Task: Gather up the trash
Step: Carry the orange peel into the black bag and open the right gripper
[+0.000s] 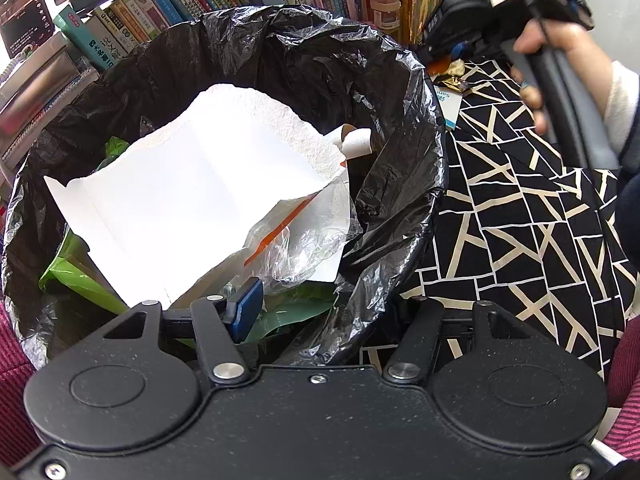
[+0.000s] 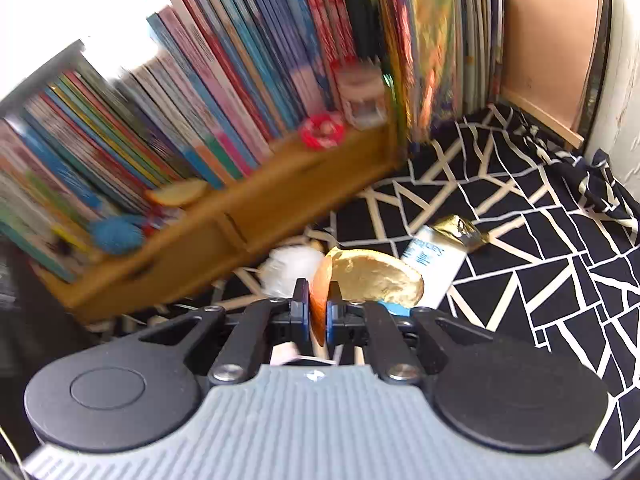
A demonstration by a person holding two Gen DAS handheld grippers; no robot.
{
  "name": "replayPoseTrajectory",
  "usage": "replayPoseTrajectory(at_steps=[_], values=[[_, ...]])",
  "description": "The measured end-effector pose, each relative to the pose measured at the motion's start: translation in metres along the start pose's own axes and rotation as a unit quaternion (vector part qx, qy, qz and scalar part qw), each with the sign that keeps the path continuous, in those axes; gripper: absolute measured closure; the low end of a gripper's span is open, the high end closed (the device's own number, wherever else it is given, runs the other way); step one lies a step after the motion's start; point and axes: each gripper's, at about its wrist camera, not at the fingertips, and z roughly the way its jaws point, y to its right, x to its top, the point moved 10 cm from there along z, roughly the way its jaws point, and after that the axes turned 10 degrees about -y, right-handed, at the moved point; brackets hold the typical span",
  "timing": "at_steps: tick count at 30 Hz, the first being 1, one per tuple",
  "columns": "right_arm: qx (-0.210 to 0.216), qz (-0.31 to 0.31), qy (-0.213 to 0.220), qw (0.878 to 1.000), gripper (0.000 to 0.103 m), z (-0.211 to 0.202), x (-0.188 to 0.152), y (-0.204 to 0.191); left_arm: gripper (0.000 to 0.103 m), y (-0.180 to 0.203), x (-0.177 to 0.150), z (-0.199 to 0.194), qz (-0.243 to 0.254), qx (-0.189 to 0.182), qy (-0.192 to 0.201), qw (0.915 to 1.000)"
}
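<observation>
A round bin with a black liner fills the left wrist view. It holds white cardboard, a clear plastic bag, a green bag and a paper tube. My left gripper straddles the bin's near rim: its blue pad is inside, and the other finger is hidden under the liner outside. My right gripper is shut on a piece of orange peel above the black-and-cream tablecloth. From the left wrist it shows at the top right, beyond the bin.
On the cloth lie a white tissue ball, a white-and-blue packet and a gold wrapper. A wooden book rack full of books stands behind, with a jar. A person's hand holds the right gripper.
</observation>
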Motion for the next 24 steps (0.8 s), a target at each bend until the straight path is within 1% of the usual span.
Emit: replayPoseTrajectory(at_steps=[3,6,8,10,11,15,16,17,20,24], values=[[0.066,0.002,0.019,0.998,0.092,-0.045,0.004,-0.021,0.045,-0.001,0.0,0.0,0.0,0.0,0.0,1.0],[0.139,-0.01,0.045,0.989,0.092,-0.091,0.008,-0.052,0.045,-0.001,0.0,0.0,0.0,0.0,0.0,1.0],[0.202,-0.014,0.061,0.977,0.092,-0.119,0.008,-0.072,0.045,0.0,0.0,0.0,0.001,0.001,0.0,1.0],[0.259,-0.029,0.068,0.963,0.092,-0.14,0.006,-0.093,0.045,0.0,0.0,0.0,0.001,0.001,0.001,1.0],[0.28,-0.036,0.066,0.957,0.092,-0.145,0.004,-0.101,0.045,0.0,0.0,0.0,0.001,0.001,0.001,1.0],[0.377,-0.064,0.027,0.924,0.091,-0.151,-0.014,-0.135,0.045,0.0,0.0,0.0,0.001,0.001,0.001,1.0],[0.391,-0.069,0.019,0.918,0.091,-0.151,-0.018,-0.14,0.045,0.0,0.0,0.0,0.001,0.001,0.001,1.0],[0.396,-0.074,0.012,0.915,0.09,-0.149,-0.022,-0.146,0.045,0.0,0.0,0.0,0.001,0.001,0.001,1.0],[0.383,-0.091,-0.007,0.919,0.087,-0.142,-0.041,-0.158,0.045,0.0,0.0,0.0,0.001,0.0,0.001,1.0],[0.382,-0.096,-0.033,0.918,0.085,-0.128,-0.054,-0.167,0.045,0.0,0.0,0.0,0.0,-0.001,0.001,1.0]])
